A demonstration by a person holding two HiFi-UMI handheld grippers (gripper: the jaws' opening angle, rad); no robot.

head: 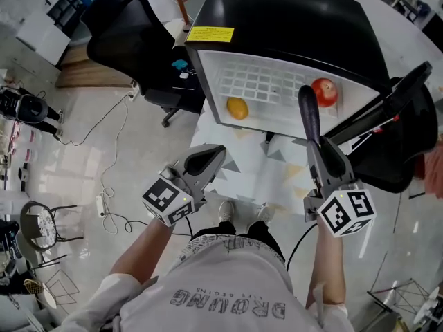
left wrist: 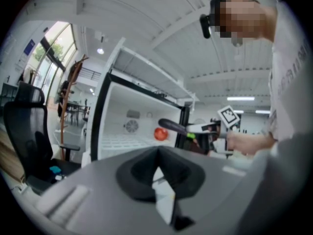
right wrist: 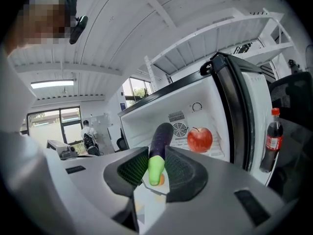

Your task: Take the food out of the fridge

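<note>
The black fridge (head: pixel 291 16) stands open in front of me, its white wire shelf (head: pixel 256 85) bare in the middle. A yellow-orange fruit (head: pixel 237 108) lies at the shelf's left front and a red apple (head: pixel 324 92) at its right. My right gripper (head: pixel 322 159) is shut on a dark purple eggplant (head: pixel 309 113) by its green stem end (right wrist: pixel 156 168), in front of the fridge opening, with the eggplant's tip toward the shelf. The apple (right wrist: pixel 199 139) shows just right of the eggplant (right wrist: pixel 160 136). My left gripper (head: pixel 210 156) hangs lower left of the fridge, shut and holding nothing.
The fridge door (head: pixel 387 116) swings out at the right, with a cola bottle (right wrist: pixel 272 140) in its rack. A black office chair (head: pixel 128 30) stands left of the fridge. A patterned mat (head: pixel 277 175) lies under my feet. Cables and a power strip (head: pixel 104 203) trail over the floor at left.
</note>
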